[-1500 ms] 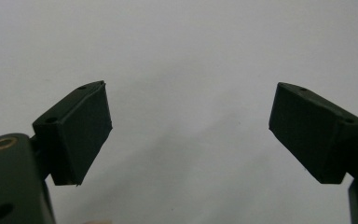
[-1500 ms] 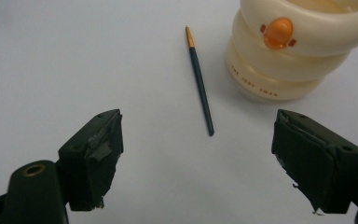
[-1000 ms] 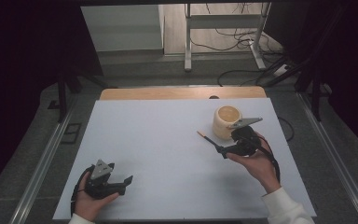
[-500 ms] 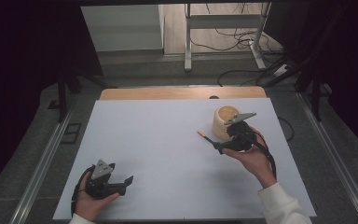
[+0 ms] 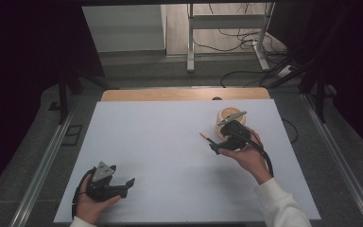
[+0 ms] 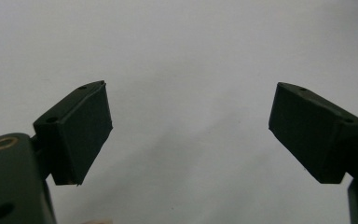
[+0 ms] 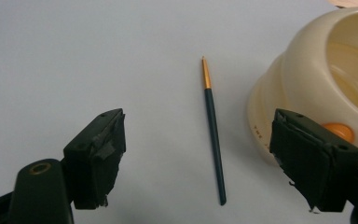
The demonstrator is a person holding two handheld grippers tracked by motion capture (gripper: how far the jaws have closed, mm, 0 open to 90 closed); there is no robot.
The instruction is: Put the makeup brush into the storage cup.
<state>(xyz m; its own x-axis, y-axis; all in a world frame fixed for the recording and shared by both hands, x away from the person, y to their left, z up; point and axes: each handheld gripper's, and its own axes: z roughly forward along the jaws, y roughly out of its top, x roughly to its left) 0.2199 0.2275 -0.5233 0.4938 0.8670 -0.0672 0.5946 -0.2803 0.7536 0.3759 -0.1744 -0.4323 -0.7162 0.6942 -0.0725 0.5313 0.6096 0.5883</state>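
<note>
The right hand-held gripper (image 5: pixel 216 145) is hovering over the right half of the desk (image 5: pixel 170 142), held in the person's right hand (image 5: pixel 246 153), and its jaws are standing wide apart with nothing between them. In the right gripper view (image 7: pixel 200 154) a thin brush (image 7: pixel 214 133) is lying flat on the white surface in the gap ahead of the jaws, its dark handle pointing back toward the gripper and its gold end pointing away. Just beside the brush, on the far side from the left jaw, a cream-coloured bowl (image 7: pixel 321 79) is sitting upright, with something orange (image 7: pixel 338 130) showing inside it. From above, the bowl (image 5: pixel 229 118) is sitting near the desk's back right part, partly hidden by the gripper.

The left hand-held gripper (image 5: pixel 127 184) is resting low near the front left corner, held in the left hand (image 5: pixel 92 205), well apart from the bowl. Its jaws are also gaping open over bare white desk in the left gripper view (image 6: pixel 189 135)
</note>
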